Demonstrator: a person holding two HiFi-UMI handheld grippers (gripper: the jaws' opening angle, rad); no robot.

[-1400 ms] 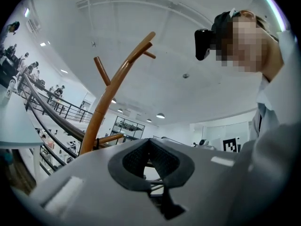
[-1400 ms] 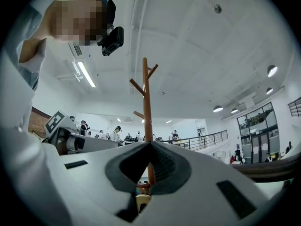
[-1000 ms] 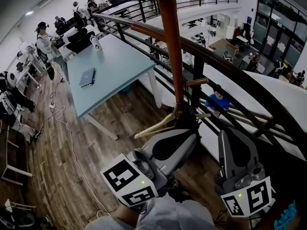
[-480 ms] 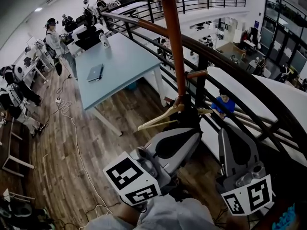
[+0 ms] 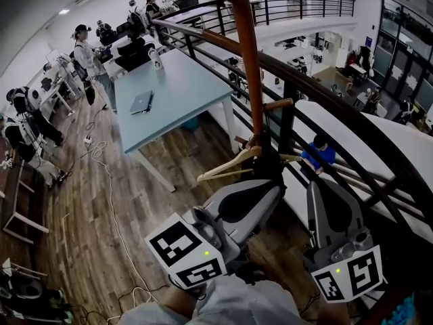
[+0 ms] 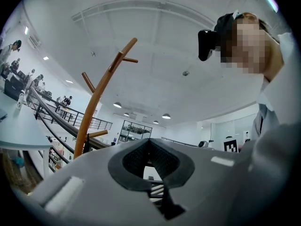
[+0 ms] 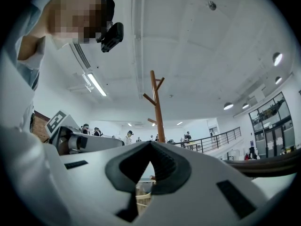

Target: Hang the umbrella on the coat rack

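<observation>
The brown wooden coat rack (image 5: 249, 66) rises just beyond both grippers, with short pegs along its pole. Low on the pole hang pale wooden hangers (image 5: 226, 167) and a dark shape (image 5: 272, 162); I cannot tell whether that shape is the umbrella. My left gripper (image 5: 265, 189) points at the rack's lower part, jaws together with nothing between them. My right gripper (image 5: 321, 187) stands beside it on the right, also shut and empty. The rack (image 6: 99, 91) appears left of the left gripper (image 6: 149, 142), and the rack (image 7: 156, 108) stands straight above the right gripper (image 7: 150, 144).
A dark curved railing (image 5: 318, 90) runs behind the rack, over a drop to a lower floor. A grey table (image 5: 172, 90) with a laptop (image 5: 141, 102) stands at the left on the wood floor. Several people stand at desks at the far left. Cables (image 5: 101, 175) lie on the floor.
Both grippers stay where they were, still shut. The head view has drifted, so the table and the rack sit slightly further right in the frame.
</observation>
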